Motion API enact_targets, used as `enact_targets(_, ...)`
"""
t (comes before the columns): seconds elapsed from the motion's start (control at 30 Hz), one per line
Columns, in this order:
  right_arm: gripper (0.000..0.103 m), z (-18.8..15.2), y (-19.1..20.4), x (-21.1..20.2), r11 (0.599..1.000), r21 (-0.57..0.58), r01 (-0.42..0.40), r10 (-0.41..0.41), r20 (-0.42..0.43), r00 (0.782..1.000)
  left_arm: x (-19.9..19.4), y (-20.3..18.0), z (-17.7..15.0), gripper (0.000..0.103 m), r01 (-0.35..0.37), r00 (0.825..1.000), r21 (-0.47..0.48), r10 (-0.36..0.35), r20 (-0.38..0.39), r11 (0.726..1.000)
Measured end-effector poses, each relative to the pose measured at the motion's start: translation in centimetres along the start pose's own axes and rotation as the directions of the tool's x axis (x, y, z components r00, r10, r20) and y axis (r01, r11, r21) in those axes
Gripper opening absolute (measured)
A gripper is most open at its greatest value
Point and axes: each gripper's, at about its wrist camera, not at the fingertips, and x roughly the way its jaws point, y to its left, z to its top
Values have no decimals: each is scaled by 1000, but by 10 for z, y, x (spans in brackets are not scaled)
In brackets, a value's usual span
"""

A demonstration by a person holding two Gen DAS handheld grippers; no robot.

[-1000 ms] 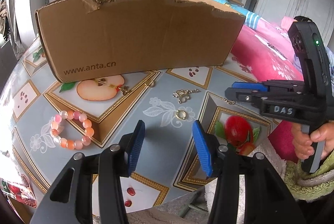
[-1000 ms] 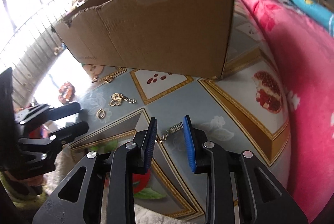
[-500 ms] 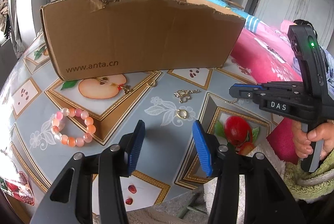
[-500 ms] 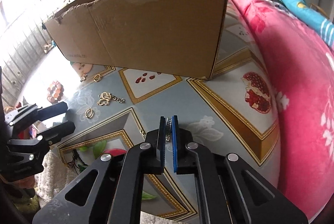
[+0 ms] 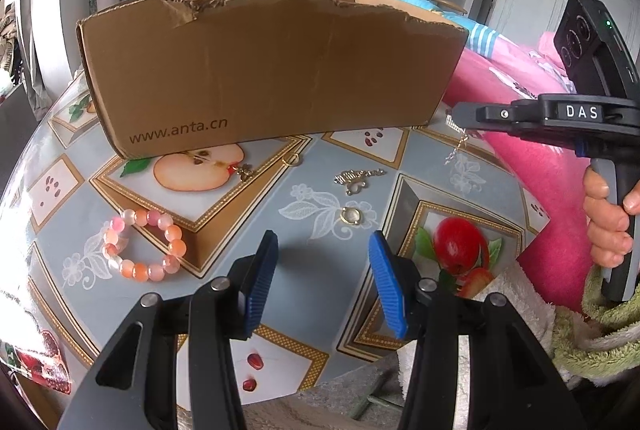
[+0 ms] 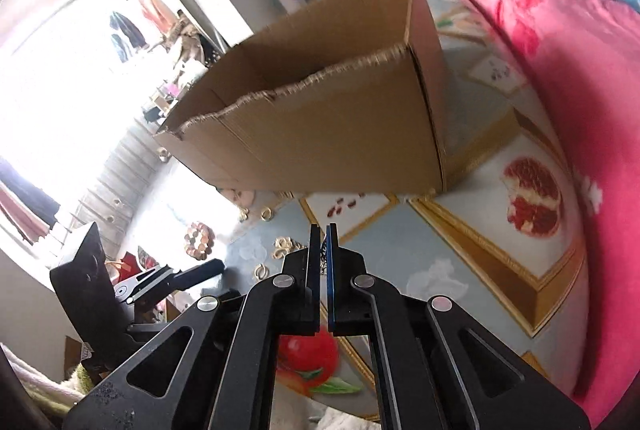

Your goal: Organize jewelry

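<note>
My right gripper point(image 6: 323, 242) is shut on a thin gold chain point(image 5: 456, 141), which hangs from its tip point(image 5: 454, 117) above the table, near the right corner of the brown cardboard box point(image 5: 272, 69). My left gripper point(image 5: 322, 278) is open and empty, low over the table. On the table lie a pink bead bracelet point(image 5: 140, 246), a gold ring point(image 5: 350, 217), a gold pendant point(image 5: 356, 178), a small hoop point(image 5: 293, 160) and a small charm point(image 5: 244, 170). The box point(image 6: 320, 133) also shows in the right wrist view.
The table has a fruit-patterned cloth point(image 5: 224, 205). A pink blanket point(image 5: 536, 149) lies right of the table. A white towel point(image 5: 516, 306) sits at the near right edge. The box is open at the top with a torn rim.
The right gripper closed on the gold chain and lifted it off the table toward the box's right corner. The left gripper stayed open and nearly still.
</note>
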Motion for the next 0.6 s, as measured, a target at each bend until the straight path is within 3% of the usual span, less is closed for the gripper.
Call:
enact_targets(0.37,1,-8,-1,13,1000,5,-6,6,-34,999,6,-10,9,46,-4,1000,39,4,0,999)
enact_targets(0.5,1,-9,-1,15,1000,5,-16,16,-42,999,9,-21,15,39,-9,1000,97,8,9,995)
enact_targets(0.6,1,-10,-1,16,1000,6,-24,25,-45,999,16,-27,18,28,-20,1000,147,20,2,989)
